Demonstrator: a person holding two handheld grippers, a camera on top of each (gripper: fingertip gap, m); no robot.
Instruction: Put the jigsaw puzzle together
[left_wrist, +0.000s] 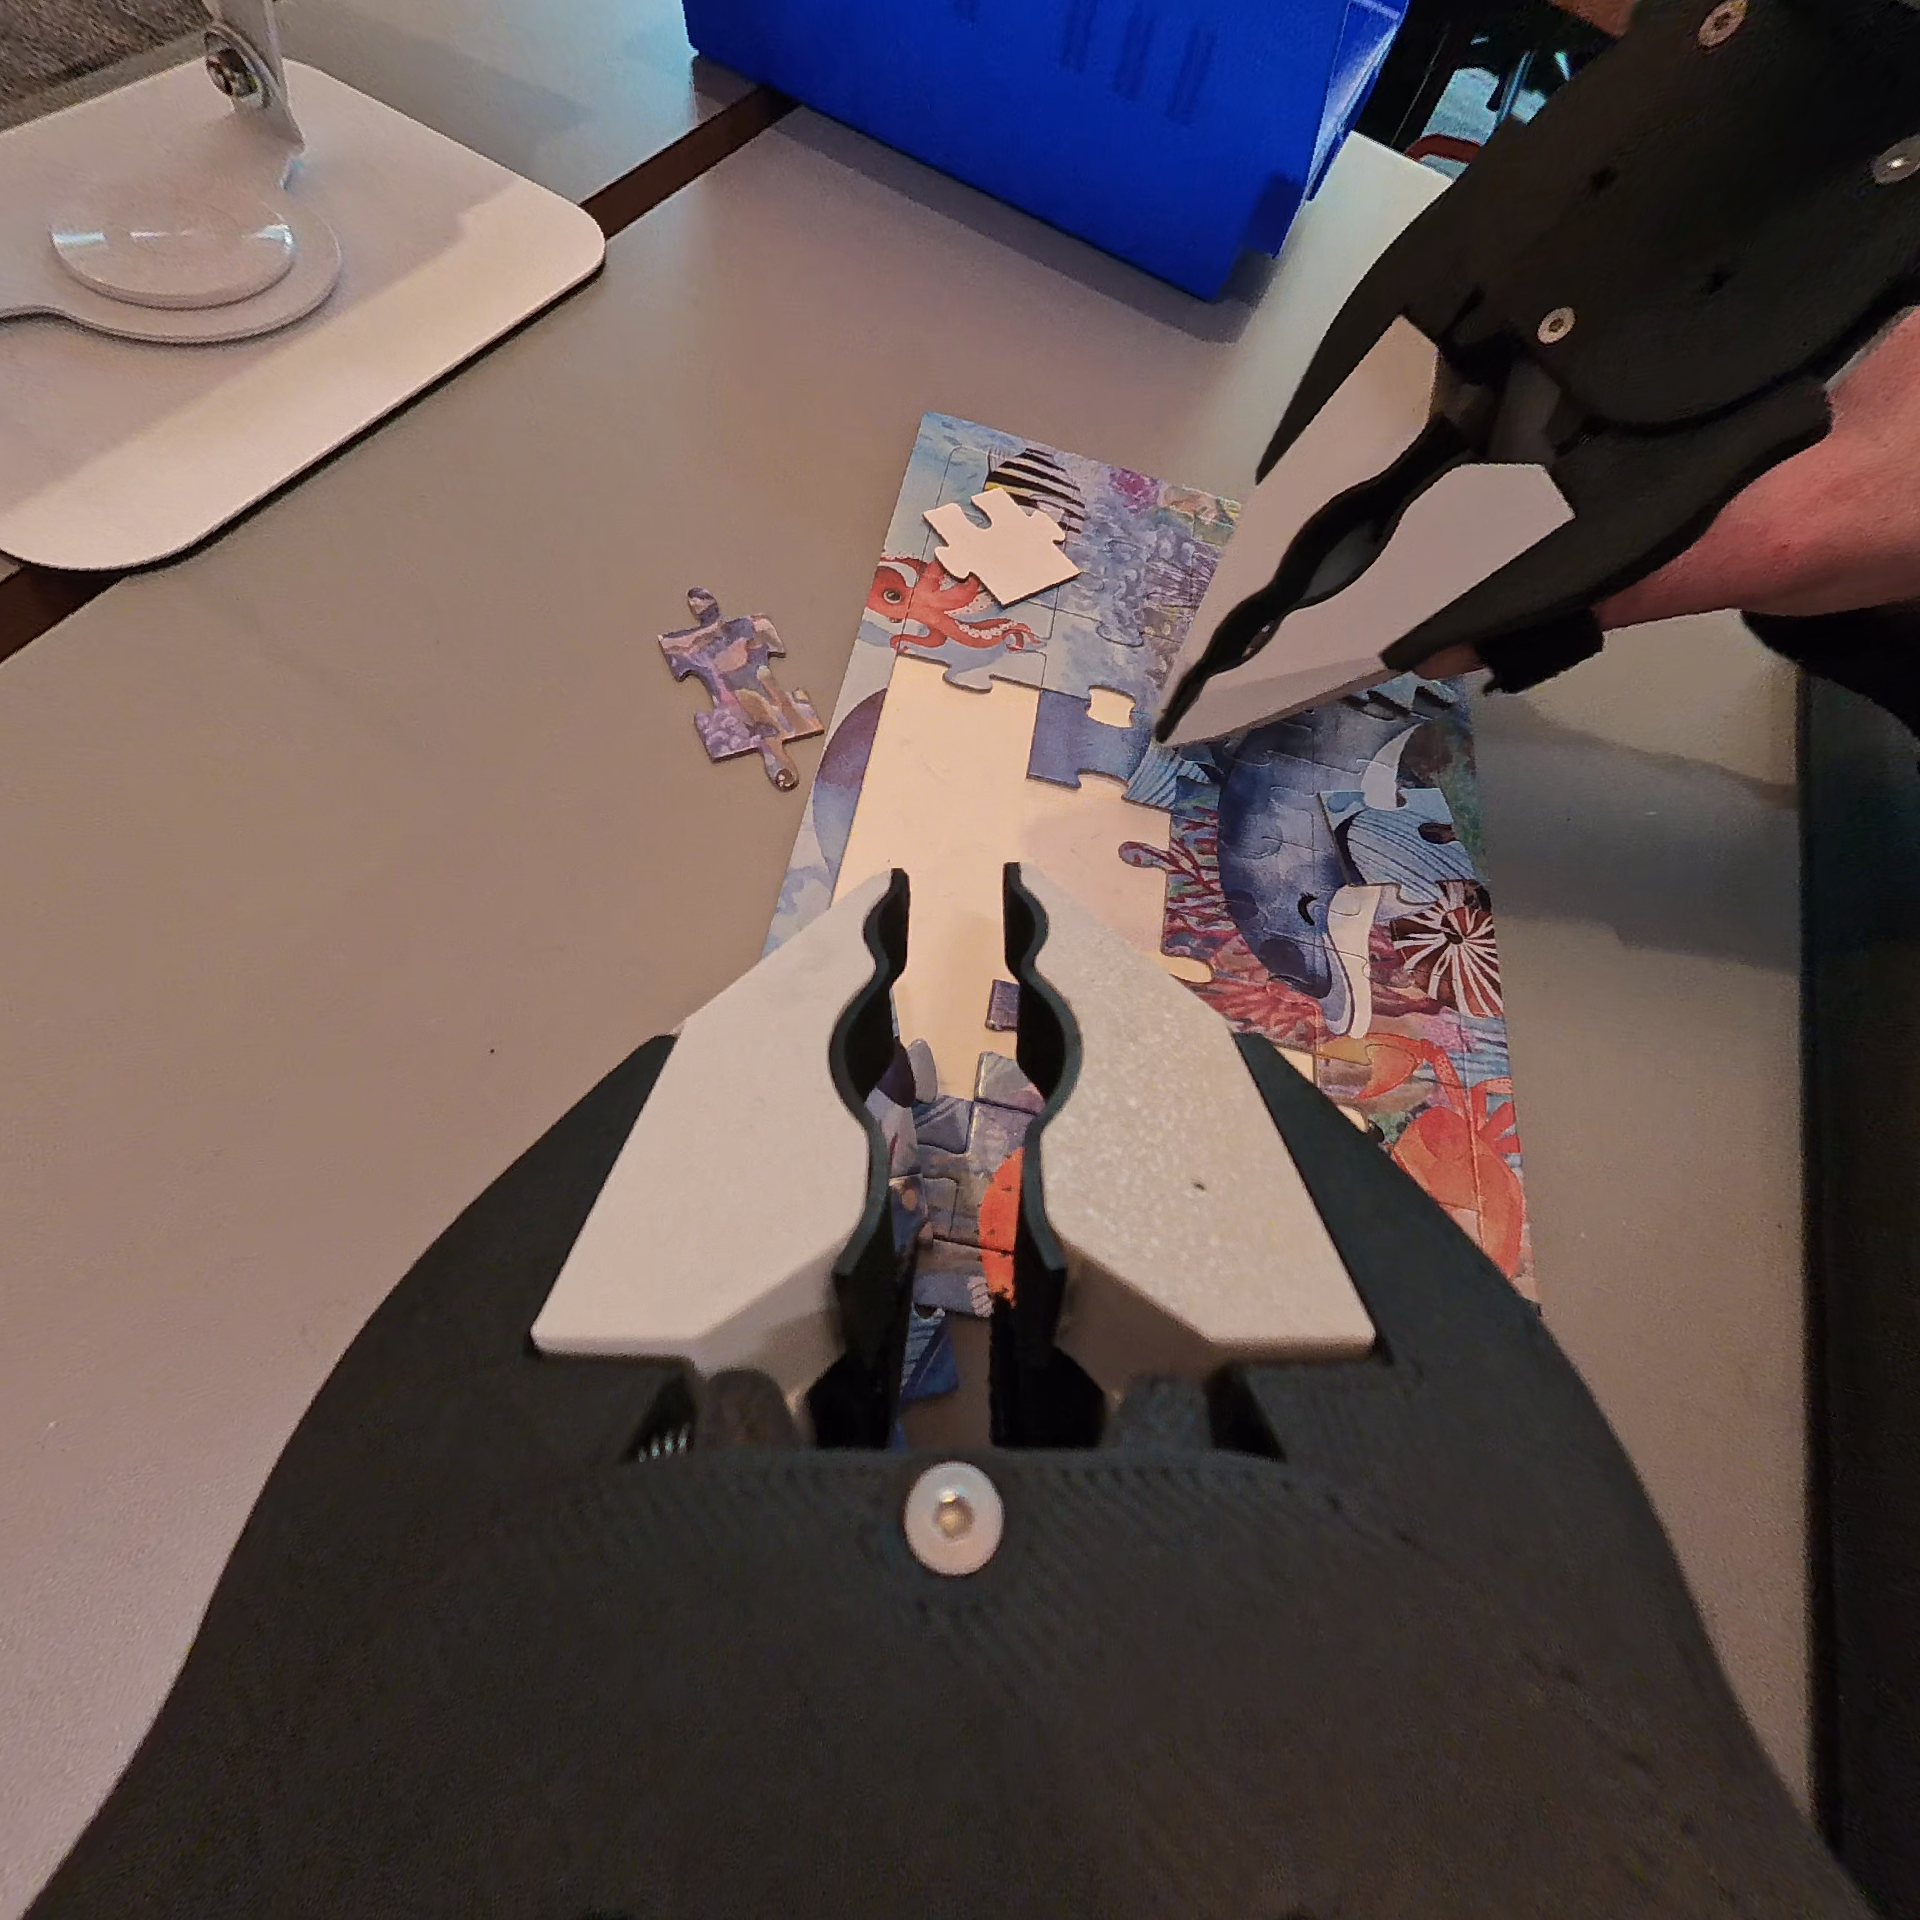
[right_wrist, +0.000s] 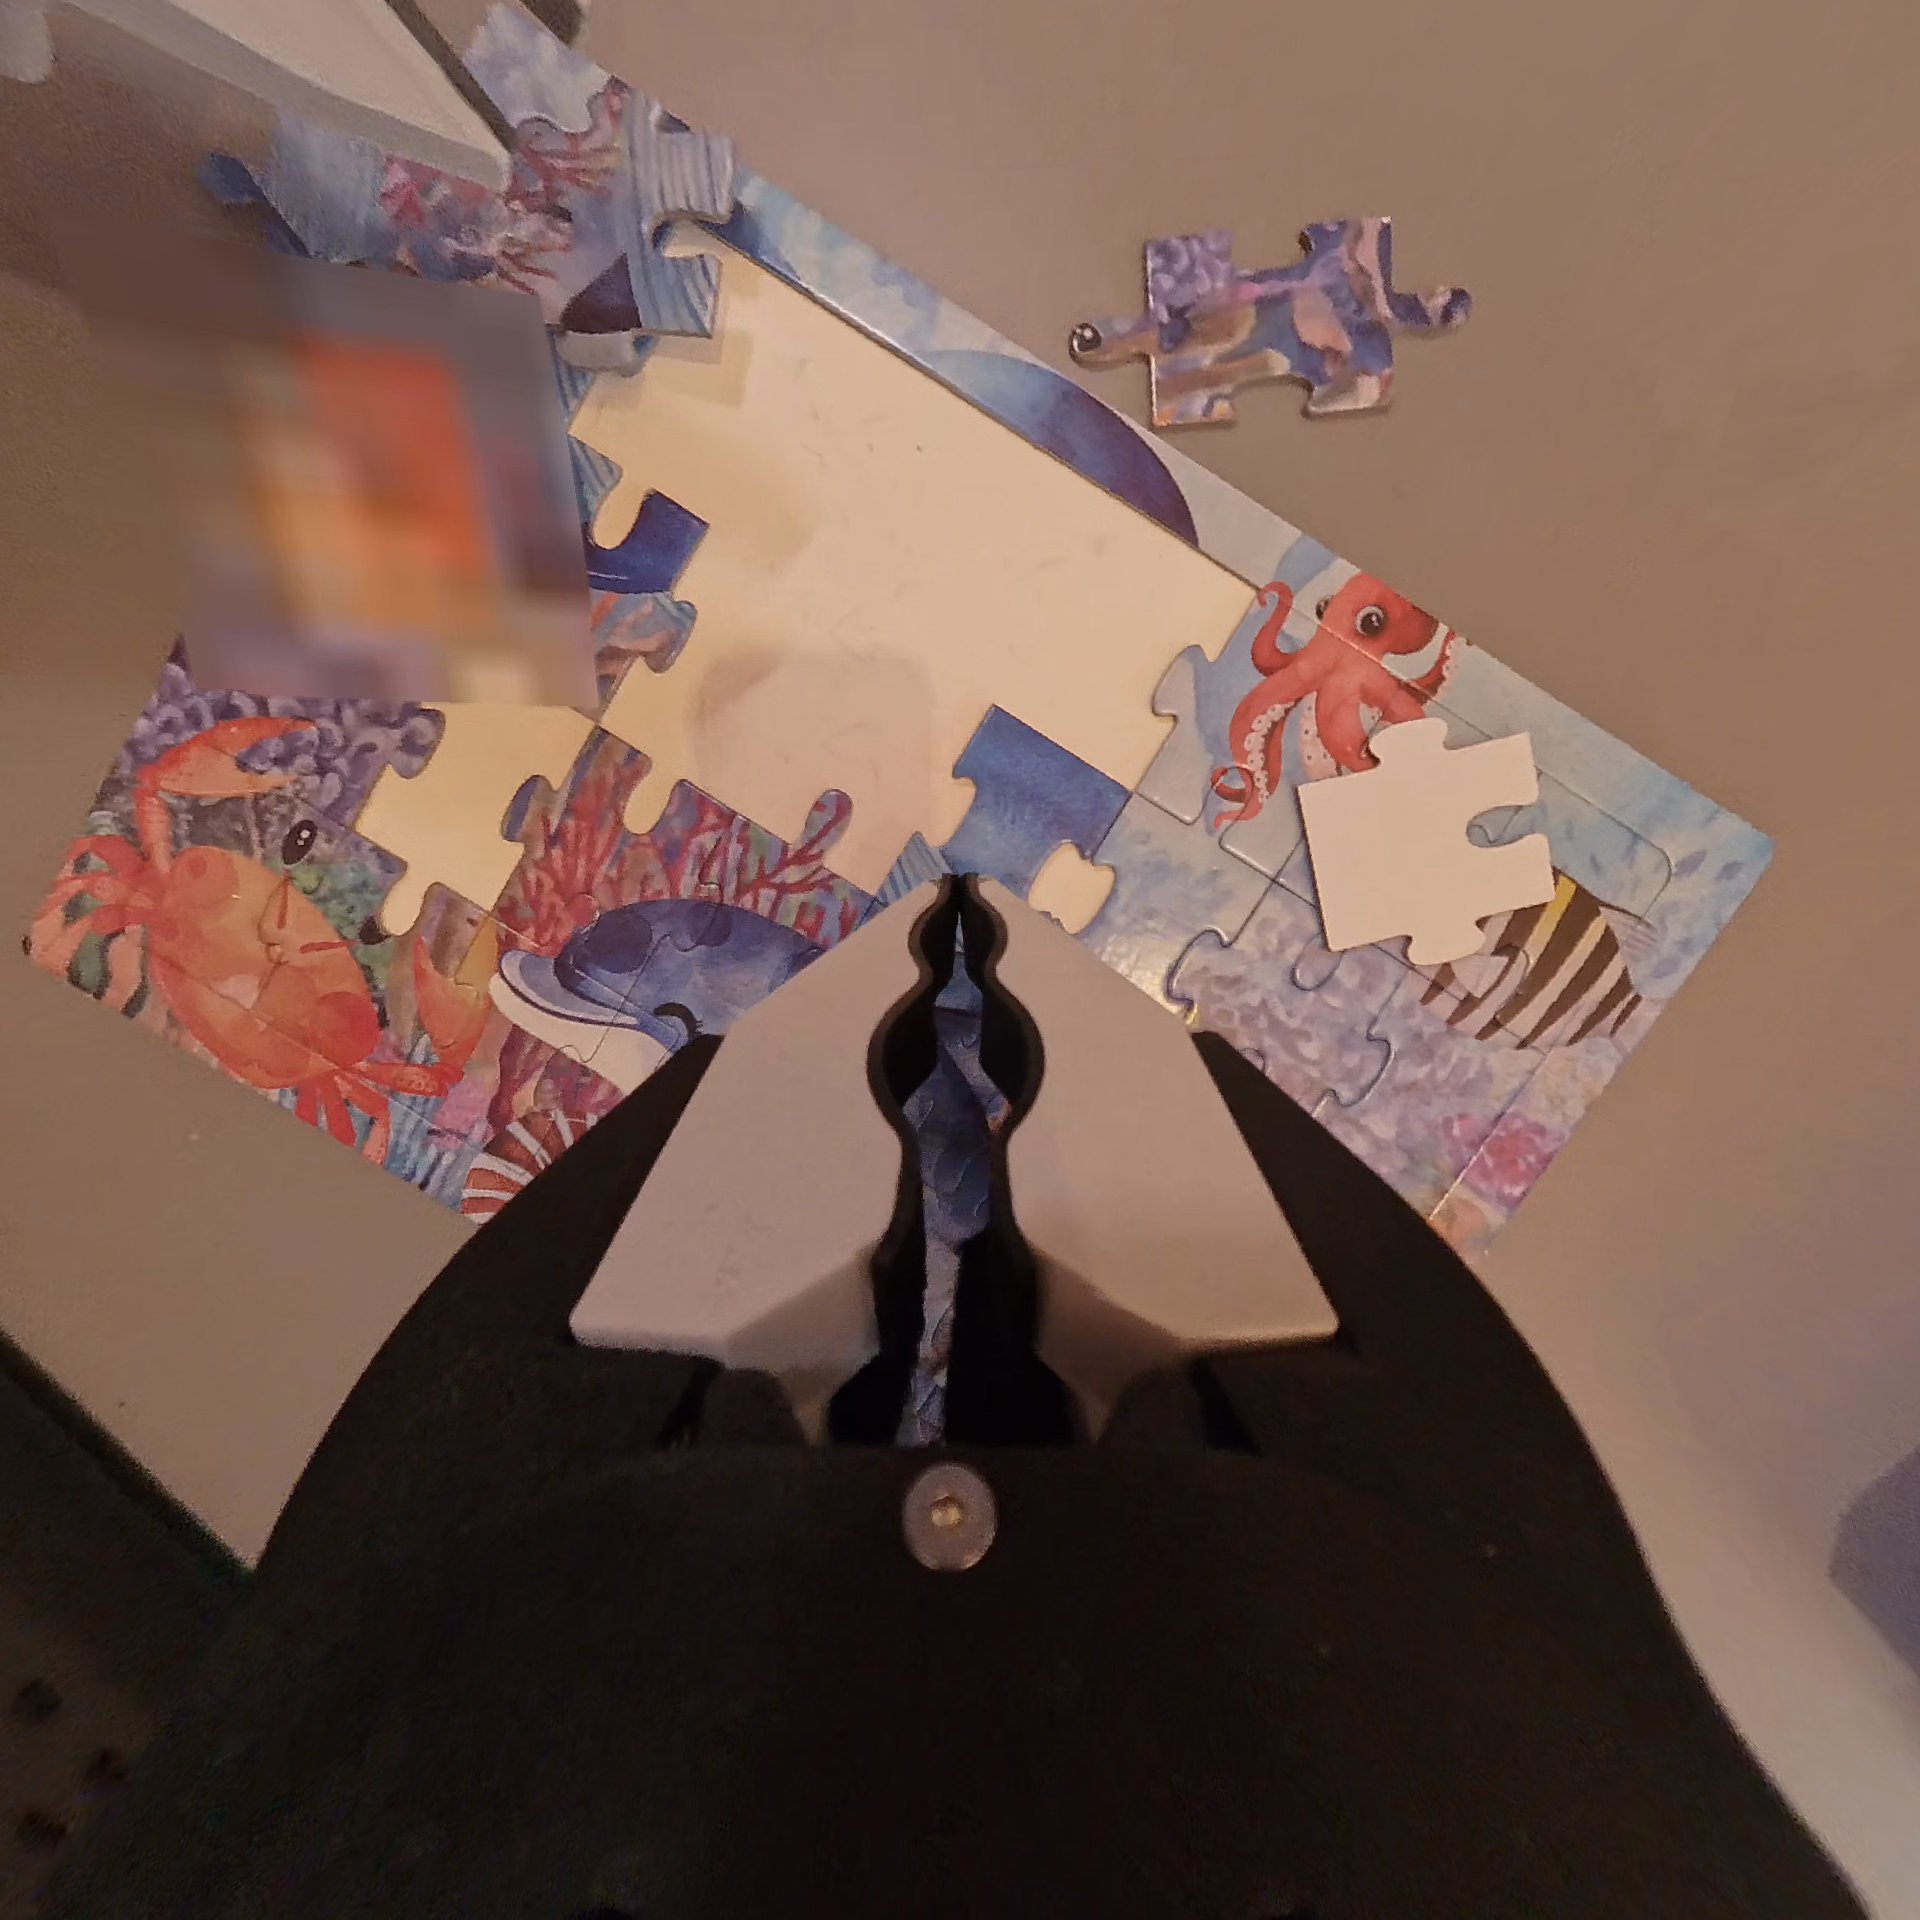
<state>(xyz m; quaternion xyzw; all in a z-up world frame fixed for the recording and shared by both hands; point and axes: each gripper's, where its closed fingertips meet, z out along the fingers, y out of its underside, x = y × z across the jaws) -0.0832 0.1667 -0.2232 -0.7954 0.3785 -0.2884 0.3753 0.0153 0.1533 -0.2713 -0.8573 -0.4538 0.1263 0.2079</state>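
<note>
The jigsaw puzzle sits in a tray with a bare cream middle (left_wrist: 956, 790), which also shows in the right wrist view (right_wrist: 883, 540). My left gripper (left_wrist: 956, 883) is open above that bare part, with nothing between its fingertips. My right gripper (right_wrist: 961, 883) is shut, and its tips rest at the edge of a placed blue piece (right_wrist: 1039, 800). The left wrist view shows the same (left_wrist: 1169, 727). A white face-down piece (left_wrist: 1003, 545) lies loose on the octopus end. A purple piece (left_wrist: 740, 686) lies on the table beside the tray.
A blue bin (left_wrist: 1039, 125) stands behind the tray. A white stand base (left_wrist: 260, 312) is at the far left. A dark object (left_wrist: 1860, 1039) runs along the right edge. A hand (left_wrist: 1766, 540) holds the right gripper. About 12 cm separates my left fingertips from my right. Measured from the fingertips, the white face-down piece (left_wrist: 1003, 545) is 9 cm or so from the right gripper and 20 cm from the left. It is also in sight in the right wrist view (right_wrist: 1419, 840).
</note>
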